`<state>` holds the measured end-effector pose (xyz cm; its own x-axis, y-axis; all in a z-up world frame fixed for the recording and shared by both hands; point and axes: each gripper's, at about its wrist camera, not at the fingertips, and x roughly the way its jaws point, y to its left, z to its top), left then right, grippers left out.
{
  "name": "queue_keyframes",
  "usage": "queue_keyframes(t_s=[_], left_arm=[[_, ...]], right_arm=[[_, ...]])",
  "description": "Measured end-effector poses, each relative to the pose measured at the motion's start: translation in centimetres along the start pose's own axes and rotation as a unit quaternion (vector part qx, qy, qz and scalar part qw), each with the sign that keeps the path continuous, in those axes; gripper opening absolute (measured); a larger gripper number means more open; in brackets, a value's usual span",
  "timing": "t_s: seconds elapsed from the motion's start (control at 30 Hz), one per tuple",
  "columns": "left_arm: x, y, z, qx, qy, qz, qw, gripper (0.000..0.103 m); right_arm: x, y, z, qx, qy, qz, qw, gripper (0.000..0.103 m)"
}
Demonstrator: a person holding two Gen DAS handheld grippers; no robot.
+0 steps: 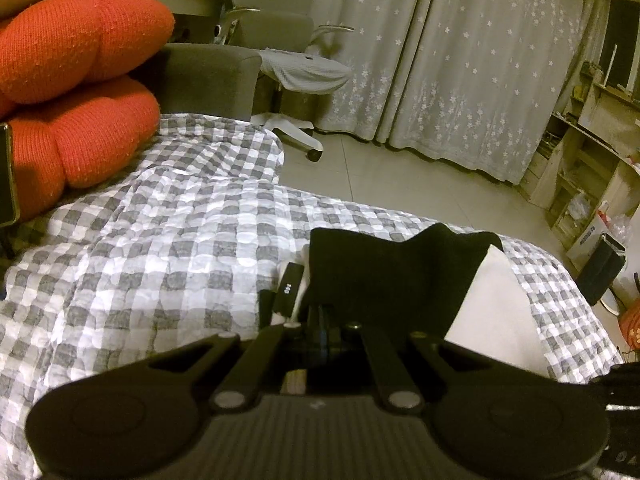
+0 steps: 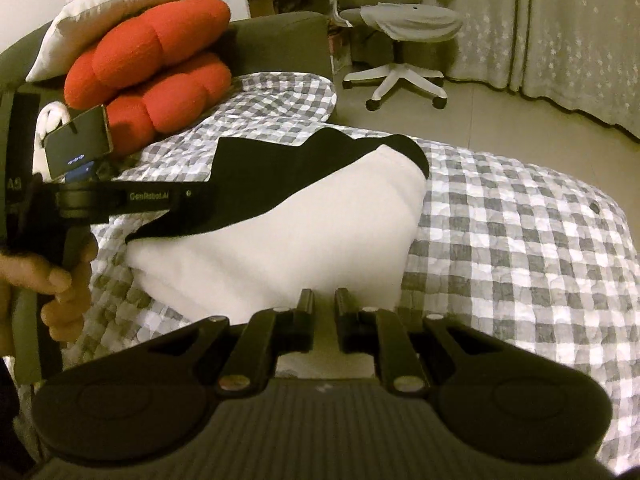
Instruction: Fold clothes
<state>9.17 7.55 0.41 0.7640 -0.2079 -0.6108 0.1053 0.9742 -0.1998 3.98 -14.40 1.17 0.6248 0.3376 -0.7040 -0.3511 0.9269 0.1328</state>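
Lying on the checked bedspread (image 2: 520,216), the black-and-white garment (image 2: 280,240) appears partly folded, its black edge pinched and raised by the clamped left gripper (image 1: 320,312) while the right gripper (image 2: 322,300), slightly parted, hovers empty at the white hem, so further folds likely remain.

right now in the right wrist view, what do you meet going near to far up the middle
right claw → white part of the garment → its black part → checked bed cover → grey sofa arm
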Motion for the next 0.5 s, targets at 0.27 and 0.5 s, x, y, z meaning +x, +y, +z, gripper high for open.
queue_keyframes(t_s=[0.27,0.5], left_arm=[[-0.3,0.1,-0.2,-0.004,-0.001,-0.002,1.0,0.003],[-0.4,-0.1,-0.2,-0.004,0.0,0.0,1.0,0.003]], right_arm=[[-0.9,-0.2,0.5,0.004,-0.007,-0.002,1.0,0.015],[-0.1,0.1,0.2,-0.011,0.004,0.002,1.0,0.014]])
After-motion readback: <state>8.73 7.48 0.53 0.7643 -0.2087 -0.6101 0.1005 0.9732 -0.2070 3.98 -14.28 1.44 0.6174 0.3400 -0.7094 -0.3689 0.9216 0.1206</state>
